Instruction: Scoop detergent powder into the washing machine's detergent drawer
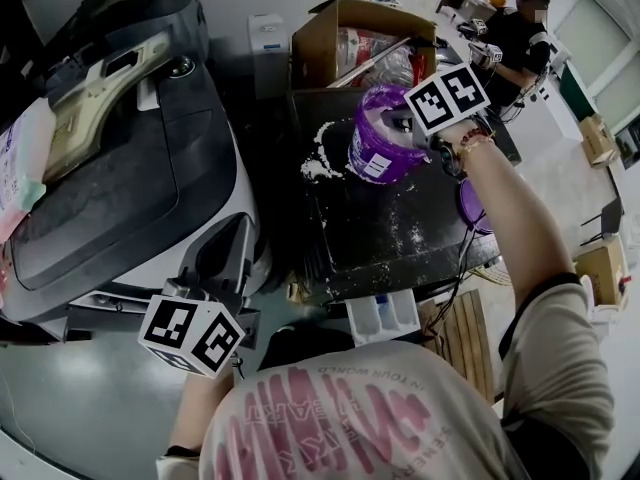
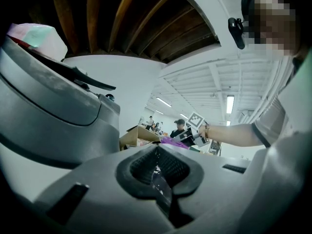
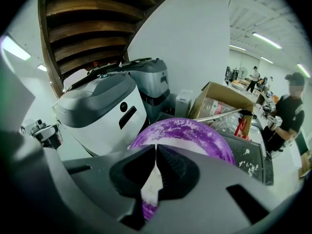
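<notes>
Detergent drawer [image 1: 383, 315]: white, sticking out under the near edge of the black worktop [image 1: 400, 233], close to our chest.
Left gripper [image 2: 157, 150]: low, beside the grey machine [image 1: 120, 178]; fingers closed on each other.
Powder [image 1: 322, 158]: we see white spill on the worktop, just left of the tub.
Purple tub [image 1: 378, 146]: on the worktop, white powder inside.
Right gripper [image 3: 156, 149]: over the tub's rim, fingers pressed together at the tips.
Cardboard box [image 1: 350, 28]: behind the tub.
Person [image 1: 522, 38]: far right.

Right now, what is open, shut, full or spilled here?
Detergent tub: open, powder inside.
Purple lid: off, beside the tub.
Detergent drawer: pulled out.
Powder: some spilled on the black top.
Cardboard box: flaps open.
Left tool: shut.
Right tool: shut, over the tub.
</notes>
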Demonstrator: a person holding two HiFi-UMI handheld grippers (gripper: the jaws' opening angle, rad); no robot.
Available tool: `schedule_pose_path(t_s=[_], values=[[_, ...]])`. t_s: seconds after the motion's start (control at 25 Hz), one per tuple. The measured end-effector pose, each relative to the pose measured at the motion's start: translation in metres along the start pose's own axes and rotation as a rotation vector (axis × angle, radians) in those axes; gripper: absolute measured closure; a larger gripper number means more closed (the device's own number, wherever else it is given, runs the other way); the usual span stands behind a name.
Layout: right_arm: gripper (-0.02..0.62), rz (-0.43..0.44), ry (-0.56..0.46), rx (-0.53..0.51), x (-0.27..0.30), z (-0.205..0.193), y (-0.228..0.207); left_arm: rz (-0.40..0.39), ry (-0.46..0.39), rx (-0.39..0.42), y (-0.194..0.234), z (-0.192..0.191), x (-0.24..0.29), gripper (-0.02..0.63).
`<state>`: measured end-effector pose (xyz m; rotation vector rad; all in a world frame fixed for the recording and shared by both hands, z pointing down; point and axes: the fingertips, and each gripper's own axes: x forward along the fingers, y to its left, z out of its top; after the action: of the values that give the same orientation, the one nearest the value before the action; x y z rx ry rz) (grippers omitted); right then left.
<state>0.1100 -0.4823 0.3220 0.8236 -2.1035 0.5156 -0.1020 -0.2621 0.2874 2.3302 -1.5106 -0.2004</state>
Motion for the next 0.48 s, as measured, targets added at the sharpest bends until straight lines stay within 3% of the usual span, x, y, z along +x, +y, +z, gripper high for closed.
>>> schedule_pose_path(t_s=[0.36, 0.48], values=[[0.589, -0.057, -0.067, 0.014, -0.014, 0.010, -0.021, 0.008, 0.007, 0.006, -0.002, -0.002, 0.003, 0.604], [0.591, -0.091, -0.039, -0.005, -0.012, 0.006, -0.031, 0.010, 0.007, 0.007, -0.003, -0.002, 0.004, 0.604]])
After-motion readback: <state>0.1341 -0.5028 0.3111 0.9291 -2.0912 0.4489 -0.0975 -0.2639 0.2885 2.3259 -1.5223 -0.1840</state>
